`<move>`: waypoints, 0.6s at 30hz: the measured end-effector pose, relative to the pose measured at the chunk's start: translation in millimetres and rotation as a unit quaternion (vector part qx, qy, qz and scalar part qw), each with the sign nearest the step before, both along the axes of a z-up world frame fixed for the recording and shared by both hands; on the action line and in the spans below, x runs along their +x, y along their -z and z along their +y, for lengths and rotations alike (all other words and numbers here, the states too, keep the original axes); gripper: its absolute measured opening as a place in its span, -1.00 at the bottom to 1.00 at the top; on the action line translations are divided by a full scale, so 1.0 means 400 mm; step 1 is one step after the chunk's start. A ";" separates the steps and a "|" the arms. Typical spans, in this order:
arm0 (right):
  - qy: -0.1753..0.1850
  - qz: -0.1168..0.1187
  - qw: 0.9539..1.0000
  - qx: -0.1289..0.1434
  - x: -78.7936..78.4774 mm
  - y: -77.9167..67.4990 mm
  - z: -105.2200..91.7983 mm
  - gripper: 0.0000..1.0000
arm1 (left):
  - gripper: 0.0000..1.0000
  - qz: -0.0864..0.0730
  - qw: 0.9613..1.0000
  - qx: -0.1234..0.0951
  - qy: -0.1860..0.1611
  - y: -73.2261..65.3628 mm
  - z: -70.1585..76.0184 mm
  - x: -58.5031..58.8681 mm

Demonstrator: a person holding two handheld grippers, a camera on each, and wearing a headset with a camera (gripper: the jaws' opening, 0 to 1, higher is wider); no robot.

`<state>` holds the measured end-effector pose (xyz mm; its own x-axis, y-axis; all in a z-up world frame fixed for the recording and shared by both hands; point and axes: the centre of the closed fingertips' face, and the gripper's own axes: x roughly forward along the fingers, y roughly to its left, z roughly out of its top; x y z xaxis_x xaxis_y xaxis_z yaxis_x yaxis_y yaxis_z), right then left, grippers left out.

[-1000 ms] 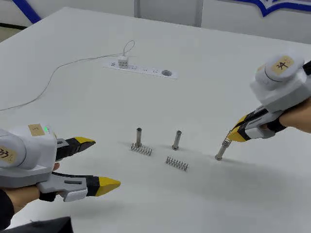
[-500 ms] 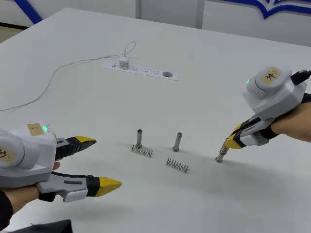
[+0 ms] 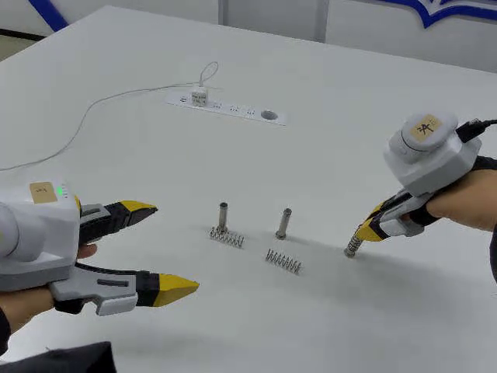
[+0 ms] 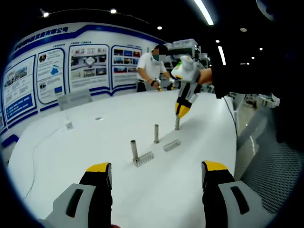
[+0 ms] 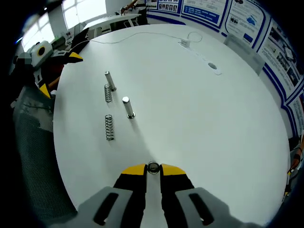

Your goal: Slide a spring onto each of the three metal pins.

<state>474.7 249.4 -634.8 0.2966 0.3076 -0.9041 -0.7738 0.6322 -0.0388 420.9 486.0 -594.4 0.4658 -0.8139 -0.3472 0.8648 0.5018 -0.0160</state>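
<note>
The right gripper has its jaws drawn narrow, pinching the held spring on the right pin. In the right gripper view, the pin's round top sits between the yellow tips. Pin and spring share one upright long axis, and the pin's base on the worktop lies at 7 o'clock of the tips.

The middle pin and left pin also stand upright, both bare. The first loose spring lies flat against the left pin's base at 6 o'clock. The second loose spring lies flat at 6 o'clock of the middle pin, apart from it. Both run roughly 10 to 4.

The left gripper hangs well apart at 8 o'clock of the pins — jaws wide, empty, tips toward 3.
</note>
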 end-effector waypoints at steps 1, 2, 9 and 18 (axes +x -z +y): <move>0.001 0.001 1.000 0.000 0.000 0.003 0.000 -0.76 | 0.58 -0.002 1.000 0.001 0.002 -0.001 -0.002 -0.001; 0.001 0.002 1.000 0.000 0.000 0.007 -0.001 -0.76 | 0.58 -0.005 1.000 0.003 0.005 -0.002 -0.003 -0.003; 0.001 0.001 1.000 0.002 0.003 0.013 0.001 -0.76 | 0.62 -0.011 1.000 0.005 0.021 -0.003 -0.015 -0.012; -0.002 -0.017 1.000 0.002 0.001 -0.022 -0.001 -0.68 | 0.62 -0.008 0.999 0.010 0.033 -0.001 -0.024 -0.021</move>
<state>475.1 248.9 -626.0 0.3259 0.3124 -0.8923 -0.7749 0.6289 -0.0629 412.3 476.3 -594.1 0.4166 -0.8366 -0.3557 0.8964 0.4432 0.0076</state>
